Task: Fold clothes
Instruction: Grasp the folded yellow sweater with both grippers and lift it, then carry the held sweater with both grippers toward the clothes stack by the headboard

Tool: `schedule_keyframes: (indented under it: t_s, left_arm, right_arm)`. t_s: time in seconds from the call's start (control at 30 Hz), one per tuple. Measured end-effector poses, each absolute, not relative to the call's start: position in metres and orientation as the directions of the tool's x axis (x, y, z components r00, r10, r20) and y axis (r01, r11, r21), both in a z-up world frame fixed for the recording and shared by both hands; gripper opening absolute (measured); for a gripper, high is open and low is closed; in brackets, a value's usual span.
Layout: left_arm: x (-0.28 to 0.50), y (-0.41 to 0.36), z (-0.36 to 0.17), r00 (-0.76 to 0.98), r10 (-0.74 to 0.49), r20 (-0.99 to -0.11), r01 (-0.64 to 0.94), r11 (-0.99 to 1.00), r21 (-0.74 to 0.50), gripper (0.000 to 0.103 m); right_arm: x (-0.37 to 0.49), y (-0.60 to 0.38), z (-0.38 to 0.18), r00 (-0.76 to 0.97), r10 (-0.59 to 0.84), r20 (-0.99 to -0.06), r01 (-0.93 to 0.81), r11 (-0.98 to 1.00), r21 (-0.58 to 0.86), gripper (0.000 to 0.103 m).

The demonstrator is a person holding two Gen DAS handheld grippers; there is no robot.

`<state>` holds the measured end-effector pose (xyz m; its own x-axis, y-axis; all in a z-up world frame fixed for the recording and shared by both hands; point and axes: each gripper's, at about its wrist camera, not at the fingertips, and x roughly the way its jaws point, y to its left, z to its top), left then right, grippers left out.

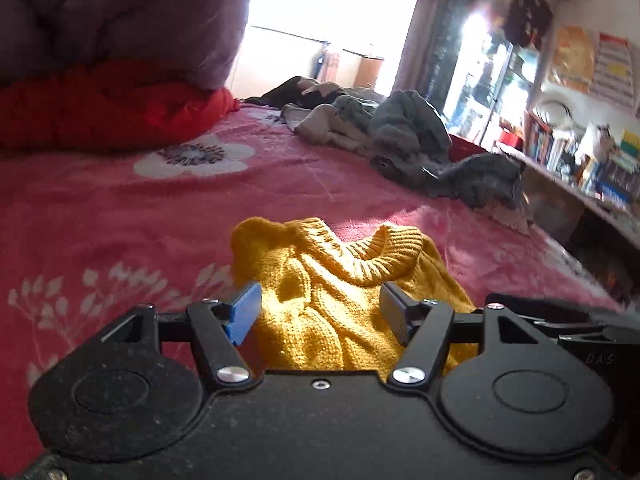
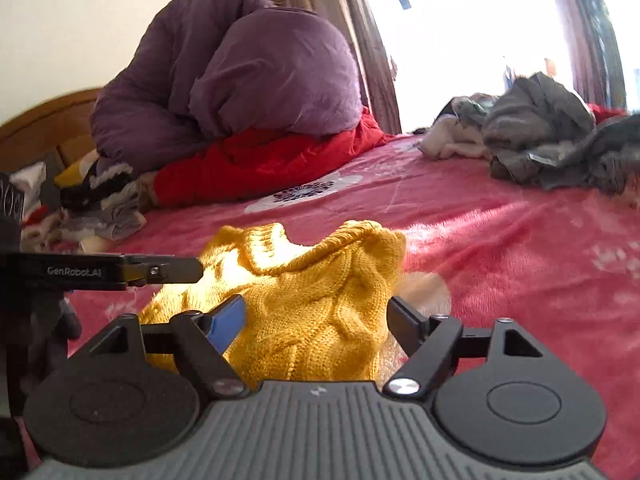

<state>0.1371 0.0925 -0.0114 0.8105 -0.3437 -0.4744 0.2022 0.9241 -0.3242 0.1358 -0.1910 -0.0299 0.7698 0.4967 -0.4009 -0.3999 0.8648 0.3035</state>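
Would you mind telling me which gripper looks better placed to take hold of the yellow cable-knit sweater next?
Marginally the left gripper: open, with the yellow cable-knit sweater's ribbed collar straight ahead. The right gripper is also open over bunched knit, so either could probably grasp.

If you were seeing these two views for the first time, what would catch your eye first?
The yellow cable-knit sweater stands out first, bunched on the pink floral blanket between the open fingers of both the left gripper and the right gripper. Behind it, a purple duvet is heaped on a red quilt, with a grey clothes pile at the far right.
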Motion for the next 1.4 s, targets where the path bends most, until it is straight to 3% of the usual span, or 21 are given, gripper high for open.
schedule_keyframes:
  t_s: [0.2,0.3,0.7,0.8,0.9,1.0,1.07,1.17,1.27,1.3,1.33,1.4]
  left_arm:
    - [0.148,0.125,-0.030,0.758,-0.394,-0.520,0.021,0.811,-0.584,0.071]
    - [0.156,0.127,-0.041,0.723,-0.456,-0.519,-0.006,0.747,-0.665,0.072]
    - [0.173,0.109,-0.062,0.663,-0.521,-0.538,-0.057,0.681,-0.730,0.070]
    - [0.170,0.110,-0.063,0.666,-0.525,-0.531,-0.060,0.671,-0.739,0.061]
    - [0.164,0.117,-0.063,0.670,-0.552,-0.496,-0.074,0.616,-0.785,0.052]
    - [0.151,0.131,-0.058,0.684,-0.593,-0.424,-0.080,0.518,-0.852,0.049]
    - [0.138,0.142,-0.048,0.698,-0.612,-0.373,-0.071,0.459,-0.885,0.049]
    - [0.119,0.149,-0.040,0.700,-0.612,-0.367,-0.083,0.440,-0.894,0.049]
    - [0.105,0.144,-0.048,0.681,-0.559,-0.473,-0.154,0.522,-0.839,0.054]
    - [0.104,0.141,-0.054,0.662,-0.534,-0.527,-0.190,0.561,-0.806,0.062]
    - [0.104,0.139,-0.058,0.650,-0.518,-0.555,-0.206,0.583,-0.786,0.065]
    - [0.099,0.137,-0.053,0.664,-0.508,-0.549,-0.187,0.598,-0.780,0.070]
  right_arm:
    - [0.167,-0.228,-0.059,0.717,0.571,-0.400,-0.213,0.726,0.654,0.085]
    - [0.178,-0.228,-0.075,0.690,0.606,-0.396,-0.157,0.659,0.735,0.085]
    - [0.202,-0.193,-0.084,0.604,0.650,-0.460,-0.188,0.678,0.711,0.084]
    - [0.202,-0.192,-0.087,0.599,0.667,-0.443,-0.183,0.653,0.735,0.069]
    - [0.201,-0.196,-0.090,0.595,0.694,-0.405,-0.178,0.605,0.776,0.062]
    - [0.196,-0.201,-0.089,0.589,0.746,-0.312,-0.187,0.501,0.845,0.054]
    - [0.190,-0.203,-0.086,0.577,0.769,-0.277,-0.190,0.456,0.870,0.054]
    - [0.179,-0.203,-0.083,0.552,0.789,-0.270,-0.182,0.430,0.884,0.054]
    - [0.169,-0.202,-0.081,0.528,0.805,-0.271,-0.171,0.414,0.894,0.058]
    - [0.168,-0.198,-0.084,0.529,0.777,-0.341,-0.157,0.485,0.861,0.065]
    - [0.167,-0.194,-0.088,0.530,0.747,-0.402,-0.145,0.547,0.825,0.064]
    - [0.161,-0.189,-0.086,0.545,0.734,-0.405,-0.171,0.570,0.803,0.067]
